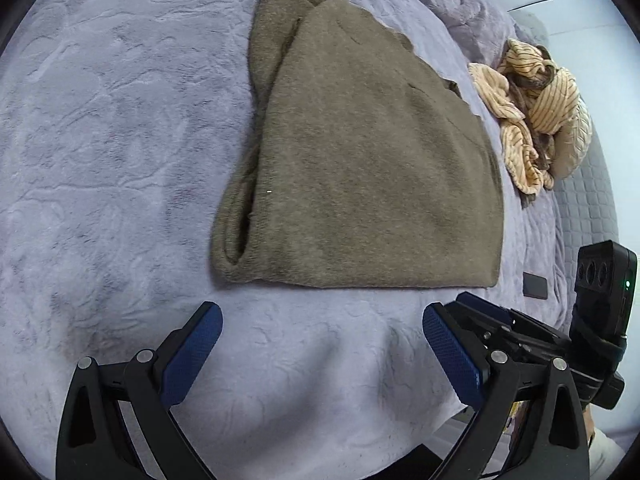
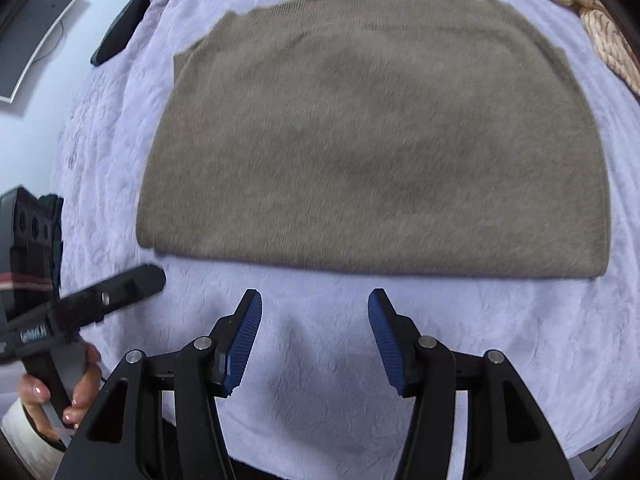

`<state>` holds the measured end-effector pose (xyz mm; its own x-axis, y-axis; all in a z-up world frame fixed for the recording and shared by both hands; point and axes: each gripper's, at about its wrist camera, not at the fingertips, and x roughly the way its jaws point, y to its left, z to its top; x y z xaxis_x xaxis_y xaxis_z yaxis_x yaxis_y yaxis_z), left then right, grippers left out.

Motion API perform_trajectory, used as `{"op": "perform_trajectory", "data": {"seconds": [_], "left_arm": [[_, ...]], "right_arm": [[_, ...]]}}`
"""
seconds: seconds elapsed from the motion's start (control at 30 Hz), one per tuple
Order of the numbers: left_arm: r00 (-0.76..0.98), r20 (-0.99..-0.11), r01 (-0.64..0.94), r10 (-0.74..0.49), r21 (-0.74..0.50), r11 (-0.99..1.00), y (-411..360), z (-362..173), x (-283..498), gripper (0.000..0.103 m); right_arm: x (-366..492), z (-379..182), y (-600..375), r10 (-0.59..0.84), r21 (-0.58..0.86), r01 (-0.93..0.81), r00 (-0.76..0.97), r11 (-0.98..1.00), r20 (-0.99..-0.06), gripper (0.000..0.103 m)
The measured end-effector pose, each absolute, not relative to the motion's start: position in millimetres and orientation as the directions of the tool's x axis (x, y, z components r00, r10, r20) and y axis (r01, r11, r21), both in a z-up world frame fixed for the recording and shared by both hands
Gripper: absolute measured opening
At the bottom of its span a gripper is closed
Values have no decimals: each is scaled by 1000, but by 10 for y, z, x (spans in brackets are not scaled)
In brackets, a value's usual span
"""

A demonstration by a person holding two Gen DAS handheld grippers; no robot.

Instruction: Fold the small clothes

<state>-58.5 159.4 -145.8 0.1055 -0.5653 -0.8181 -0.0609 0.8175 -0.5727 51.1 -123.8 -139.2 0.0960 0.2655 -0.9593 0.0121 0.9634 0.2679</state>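
Observation:
A brown knit garment (image 1: 360,160) (image 2: 372,140) lies folded flat on the lavender blanket (image 1: 100,160) (image 2: 320,360), its folded edge toward me. My left gripper (image 1: 322,314) hovers open just short of that edge, nothing between its blue pads. My right gripper (image 2: 315,298) also stands open and empty, a little in front of the garment's near edge. In the left wrist view, the right gripper's body (image 1: 520,332) shows at the lower right. The right wrist view has the left gripper (image 2: 120,284) at the lower left, held by a person's hand (image 2: 60,396).
A crumpled beige striped garment (image 1: 528,112) (image 2: 600,32) lies beyond the brown one, near the bed's edge. A small black flat object (image 1: 535,286) rests on the blanket. A dark object (image 2: 120,28) and a monitor (image 2: 32,40) sit off the bed's far side.

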Motion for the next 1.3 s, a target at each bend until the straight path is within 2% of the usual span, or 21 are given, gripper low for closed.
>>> {"op": "perform_trajectory", "data": {"seconds": [0.4,0.53,0.67,0.77,0.9,1.03,1.07,1.1,1.17,1.23,1.3], "left_arm": [[164,-733,-158,-660,-680,716,1484,-1777,-413,101],[204,-727,-169,-655,-686,708,1417,-1731,-325,101],[247,-687,-106,-683,-720,686,1256,-1522,-250,101],[243,-715,-91,-655,-689,719,1139,-1522,-169,101],[224,-765,-158,-604,-640,752,1146,-1692,-93,99],[217,-807,-150,-550,-584,798,1150,-1706,-104,80],[222,-821,-139,-525,-560,817,1131,-1692,-101,67],[226,-841,-129,-491,-525,841,1116,-1681,-100,59],[235,-866,-112,-442,-476,872,1148,-1685,-122,19],[252,-869,-88,-425,-458,884,1160,-1663,-125,15],[276,-886,-17,-372,-392,920,1068,-1594,-140,12]], "right_arm": [[713,-1821,-1527,316,321,83,63,943,-947,59],[696,-1854,-1562,328,332,71,62,941,-943,59],[673,-1863,-1570,338,341,60,64,938,-939,59],[669,-1881,-1589,348,352,62,66,934,-935,60],[664,-1870,-1622,355,359,61,64,931,-933,59],[703,-1767,-1623,351,354,45,58,934,-934,60],[707,-1728,-1632,346,348,40,60,937,-936,60],[726,-1673,-1649,339,342,36,64,939,-939,60],[806,-1535,-1684,338,341,25,73,940,-938,60],[963,-1369,-1711,334,336,1,85,942,-939,60],[1183,-1196,-1689,334,333,-35,87,942,-938,62]]}}
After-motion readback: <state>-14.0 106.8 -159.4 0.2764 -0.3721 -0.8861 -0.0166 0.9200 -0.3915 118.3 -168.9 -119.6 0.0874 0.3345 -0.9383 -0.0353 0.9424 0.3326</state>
